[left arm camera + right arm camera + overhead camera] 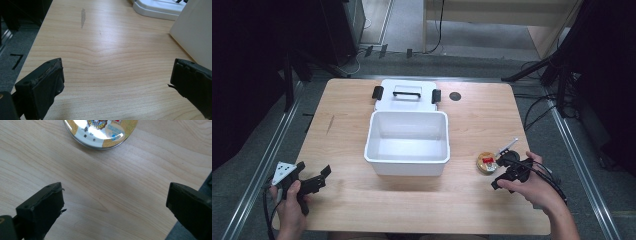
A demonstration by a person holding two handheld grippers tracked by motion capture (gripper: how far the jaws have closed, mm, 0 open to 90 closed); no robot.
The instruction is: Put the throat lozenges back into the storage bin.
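A white open bin [373, 150] stands mid-table, its lid [406, 95] with black handle and latches lying flat behind it. A small round gold-and-white tin [486, 162] lies right of the bin. My right gripper [504, 174] hovers just in front of it; in the right gripper view the jaws [115, 195] are open over bare wood, the tin [100, 131] just beyond them. My left gripper [323, 178] is held near the front left corner, open [117, 72], with the bin's wall [195, 32] to its right.
A white pen-like stick [508, 146] and a black round object [510, 158] lie beside the tin. A dark round spot [455, 96] marks the table near the lid. The table's right edge [200, 187] is close to my right gripper. Stands and cables surround the table.
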